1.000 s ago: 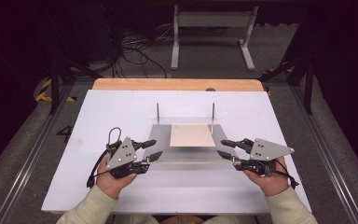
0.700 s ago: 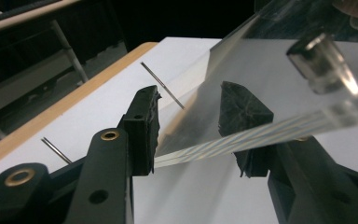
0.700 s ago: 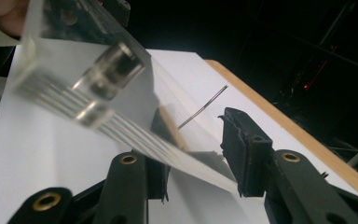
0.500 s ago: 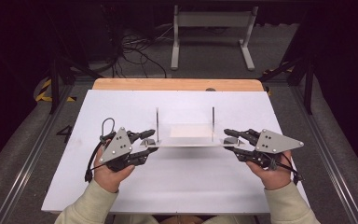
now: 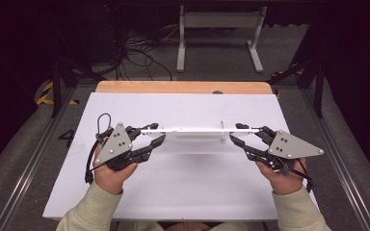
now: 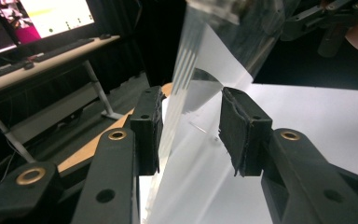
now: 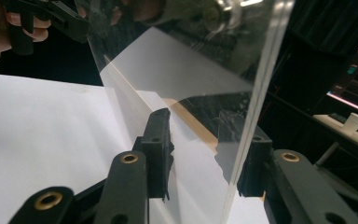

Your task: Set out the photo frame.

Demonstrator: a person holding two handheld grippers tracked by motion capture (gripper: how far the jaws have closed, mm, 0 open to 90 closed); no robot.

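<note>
High view: the left gripper (image 5: 151, 134), a black 2-jaw tool with a grey three-cornered plate on top, is held in the person's left hand (image 5: 108, 173) and points right. Its jaws are spread, 1 above and 1 below the left end of a clear, flat acrylic panel (image 5: 192, 130). The right gripper (image 5: 238, 134), of the same build, is held in the right hand (image 5: 283, 178) and points left, its jaws also spread around the panel's right end. The panel appears edge-on as a thin pale line running between the 2 tools, above the white tabletop (image 5: 183, 178), with 2 short metal posts (image 5: 222, 131) fixed through it.

In the left gripper view, the panel's edge (image 6: 179, 93) passes between the 2 black pads (image 6: 235, 128), just beside the left pad, with a clear gap to the right pad. In the right gripper view, the panel's edge (image 7: 256, 107) runs close to the right jaw, seen through the plastic, and stands apart from the left pad (image 7: 158, 149). Whether either tool touches the panel, I cannot tell.

A light wooden strip (image 5: 183, 87) borders the table's far edge.
</note>
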